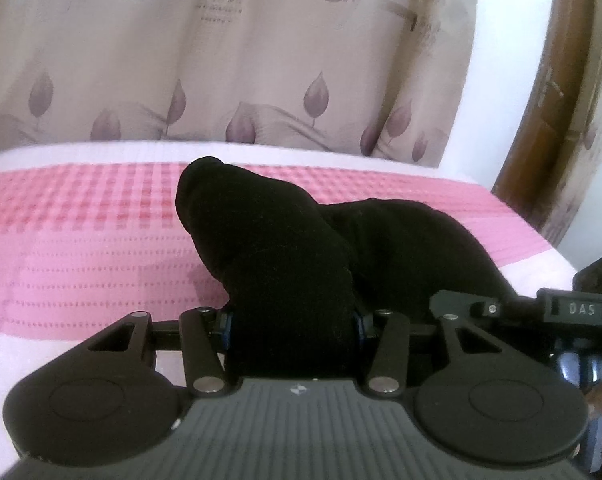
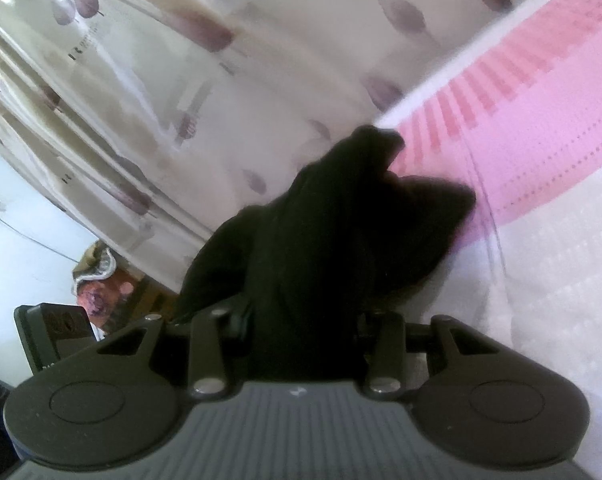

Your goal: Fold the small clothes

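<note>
A small black garment (image 1: 269, 232) is bunched up between the jaws of my left gripper (image 1: 292, 322), which is shut on it; the cloth hides the fingertips. One lobe of it stands up and another droops right toward the right gripper's body (image 1: 581, 310). In the right wrist view the same black garment (image 2: 341, 216) fills the jaws of my right gripper (image 2: 303, 328), also shut on it. The garment hangs just above the pink and white bedspread (image 1: 81, 240), its far end near or on the cover.
A beige curtain with purple leaf prints (image 1: 221, 72) hangs behind the bed. A brown wooden door frame (image 1: 541, 128) stands at the right. The left gripper's body (image 2: 57, 328) and some patterned cloth (image 2: 101, 284) show low on the left of the right wrist view.
</note>
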Demonstrator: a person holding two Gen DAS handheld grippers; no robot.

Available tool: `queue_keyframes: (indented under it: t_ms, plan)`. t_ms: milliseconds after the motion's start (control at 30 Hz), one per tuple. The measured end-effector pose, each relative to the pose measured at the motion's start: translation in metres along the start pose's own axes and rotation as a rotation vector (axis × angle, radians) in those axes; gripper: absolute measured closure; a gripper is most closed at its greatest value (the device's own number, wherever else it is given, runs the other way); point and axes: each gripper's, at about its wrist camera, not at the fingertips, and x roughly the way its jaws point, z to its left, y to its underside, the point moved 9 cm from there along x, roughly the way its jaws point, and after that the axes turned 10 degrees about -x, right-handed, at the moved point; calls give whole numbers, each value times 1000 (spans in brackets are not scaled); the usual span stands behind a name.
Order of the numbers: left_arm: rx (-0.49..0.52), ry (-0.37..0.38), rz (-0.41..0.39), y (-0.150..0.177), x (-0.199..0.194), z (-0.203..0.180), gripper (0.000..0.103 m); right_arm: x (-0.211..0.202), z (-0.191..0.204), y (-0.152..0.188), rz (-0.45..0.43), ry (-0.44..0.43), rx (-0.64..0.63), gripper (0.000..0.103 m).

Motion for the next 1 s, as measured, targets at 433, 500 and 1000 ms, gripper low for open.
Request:
queue_keyframes:
  t_ms: [433,500,1000]
  plan:
    - [-41,-68,-62,15,9,23,22,5,-12,10,42,111,-97,59]
    - [-27,-90,-82,15,8,23,13,5,-11,11,43,125,-108,58]
    - [38,-197,-136,15,2,24,0,-4,-8,16,39,228,-174,42]
